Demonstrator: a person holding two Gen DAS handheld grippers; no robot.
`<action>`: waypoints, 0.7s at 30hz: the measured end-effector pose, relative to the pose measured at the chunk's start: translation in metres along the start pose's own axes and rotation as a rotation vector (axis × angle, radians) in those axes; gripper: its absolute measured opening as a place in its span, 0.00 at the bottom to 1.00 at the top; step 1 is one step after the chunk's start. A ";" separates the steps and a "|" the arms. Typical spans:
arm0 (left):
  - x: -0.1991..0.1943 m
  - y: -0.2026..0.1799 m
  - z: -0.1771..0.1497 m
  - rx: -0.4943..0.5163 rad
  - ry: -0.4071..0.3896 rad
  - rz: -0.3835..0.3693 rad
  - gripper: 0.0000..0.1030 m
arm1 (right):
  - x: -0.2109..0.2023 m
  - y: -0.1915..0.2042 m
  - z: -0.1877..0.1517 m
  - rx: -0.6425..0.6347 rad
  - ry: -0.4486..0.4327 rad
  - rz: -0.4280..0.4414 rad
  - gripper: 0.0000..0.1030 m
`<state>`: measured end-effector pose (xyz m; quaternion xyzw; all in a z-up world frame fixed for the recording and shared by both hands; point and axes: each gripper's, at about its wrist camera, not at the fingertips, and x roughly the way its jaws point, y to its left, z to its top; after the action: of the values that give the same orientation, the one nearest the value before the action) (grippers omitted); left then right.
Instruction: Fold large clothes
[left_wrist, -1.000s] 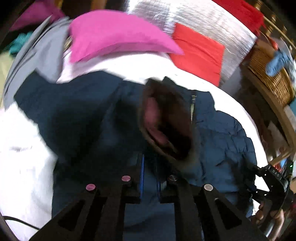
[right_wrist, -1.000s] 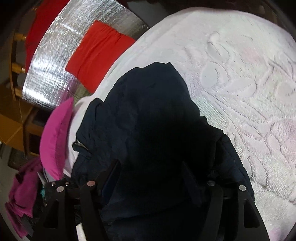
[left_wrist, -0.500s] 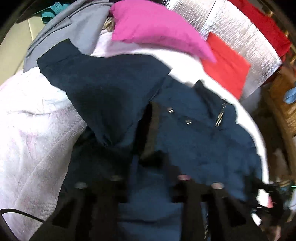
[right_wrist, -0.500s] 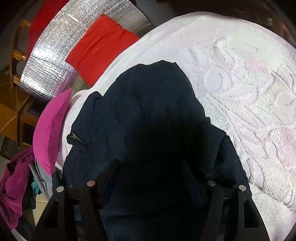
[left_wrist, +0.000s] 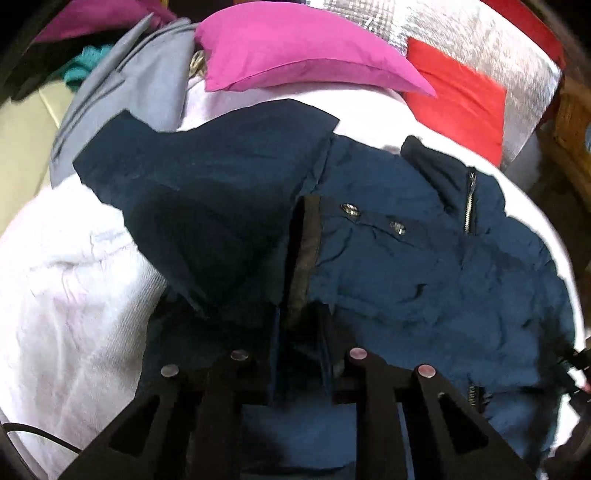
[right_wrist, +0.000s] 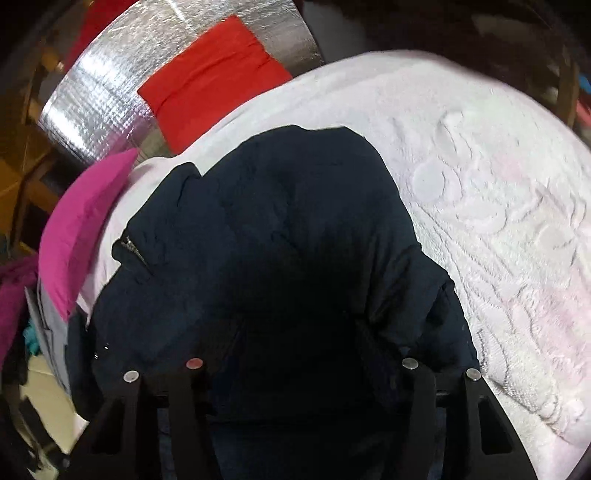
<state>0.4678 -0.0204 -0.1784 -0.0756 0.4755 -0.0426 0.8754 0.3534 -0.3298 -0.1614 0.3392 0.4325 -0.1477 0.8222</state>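
The left gripper (left_wrist: 300, 343) hangs low over the jacket (left_wrist: 406, 266) on the bed (left_wrist: 66, 295), jaws narrowed on a fold. The right gripper (right_wrist: 301, 343) stands wide apart, straddling it.

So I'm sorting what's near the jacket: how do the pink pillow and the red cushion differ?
The pink pillow is magenta and puffy with a pointed corner; the red cushion is red and looks flatter and squarer. The pink pillow lies on the white bedspread, just past the navy jacket; the red cushion sits farther back against the silver foil panel. Both are plain, unpatterned fabric.
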 end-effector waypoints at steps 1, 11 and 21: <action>-0.003 0.004 0.001 -0.013 0.001 -0.017 0.20 | -0.003 0.000 -0.001 -0.001 -0.008 0.011 0.60; -0.007 0.021 -0.001 -0.021 0.036 -0.072 0.45 | 0.009 0.002 -0.007 0.011 0.048 0.036 0.59; -0.073 0.130 0.025 -0.252 -0.180 -0.273 0.81 | 0.004 -0.012 -0.005 0.095 0.058 0.104 0.60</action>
<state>0.4496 0.1205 -0.1276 -0.2518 0.3821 -0.0944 0.8841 0.3464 -0.3351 -0.1718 0.4041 0.4304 -0.1156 0.7988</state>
